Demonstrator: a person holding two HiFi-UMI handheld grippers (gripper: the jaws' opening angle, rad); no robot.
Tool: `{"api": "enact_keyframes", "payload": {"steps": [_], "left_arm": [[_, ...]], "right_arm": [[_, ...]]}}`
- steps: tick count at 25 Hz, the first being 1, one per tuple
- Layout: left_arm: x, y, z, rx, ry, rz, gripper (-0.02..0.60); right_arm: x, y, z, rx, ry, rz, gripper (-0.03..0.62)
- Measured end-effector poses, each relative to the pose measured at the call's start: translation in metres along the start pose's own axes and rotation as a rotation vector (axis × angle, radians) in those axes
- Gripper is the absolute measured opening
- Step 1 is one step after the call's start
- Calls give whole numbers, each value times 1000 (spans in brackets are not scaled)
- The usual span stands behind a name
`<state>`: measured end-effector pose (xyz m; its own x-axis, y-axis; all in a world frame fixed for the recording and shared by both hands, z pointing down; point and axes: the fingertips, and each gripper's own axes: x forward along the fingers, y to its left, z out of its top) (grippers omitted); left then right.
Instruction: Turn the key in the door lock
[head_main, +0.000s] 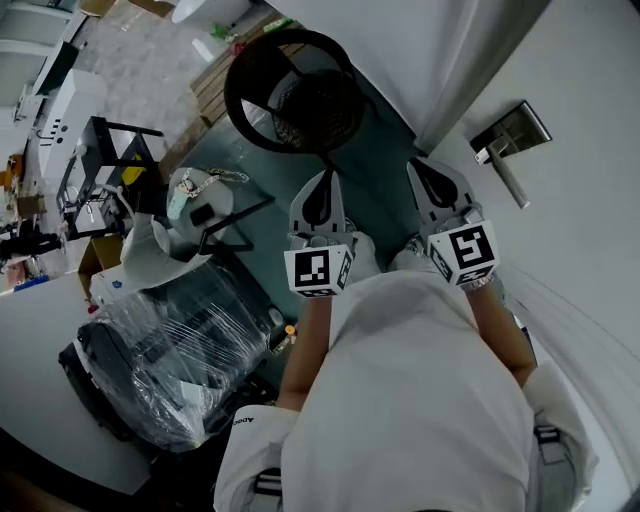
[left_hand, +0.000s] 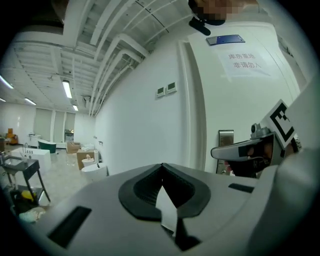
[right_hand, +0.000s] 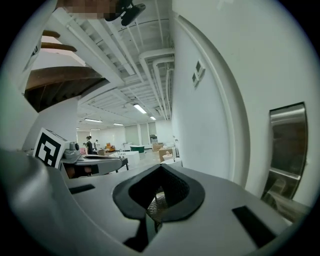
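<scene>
Lock (head_main: 512, 125) is a brushed steel plate with a lever handle (head_main: 508, 180) angling off it, mounted on the white door (head_main: 585, 225), around 2 o'clock in the head view. Key's too small to tell.

The door (head_main: 585, 230) is smooth, matt white; its lock plate (right_hand: 286, 145) is brushed metal with a soft sheen. A paper notice (left_hand: 243, 62) is stuck on it. The left hand-held gripper (left_hand: 161, 167) and right hand-held gripper (right_hand: 161, 167) are matt grey plastic with black ribbed pads (left_hand: 145, 187). Crinkled plastic film (head_main: 170, 350) looks glossy. The shirt (head_main: 410, 400) is white cloth.
</scene>
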<state>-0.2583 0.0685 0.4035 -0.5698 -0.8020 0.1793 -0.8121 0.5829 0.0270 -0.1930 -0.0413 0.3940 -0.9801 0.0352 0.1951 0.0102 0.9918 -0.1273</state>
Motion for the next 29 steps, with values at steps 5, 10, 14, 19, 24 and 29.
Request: {"api": "enact_keyframes", "payload": {"steps": [5, 10, 14, 19, 24, 29], "left_arm": [[-22, 32, -1, -10, -14, 68, 8], [-39, 70, -3, 36, -21, 73, 8], [-47, 103, -1, 31, -44, 80, 8], [-65, 144, -2, 32, -52, 79, 8], [-79, 181, 8, 39, -83, 104, 8], [-96, 212, 5, 49, -85, 162, 8]], "right_arm": [[22, 34, 2, -30, 10, 64, -8], [41, 67, 4, -39, 13, 48, -8], [54, 91, 5, -61, 23, 29, -8], [73, 125, 12, -80, 13, -4, -8], [91, 151, 14, -83, -2, -18, -8], [104, 177, 12, -77, -6, -5, -8]]}}
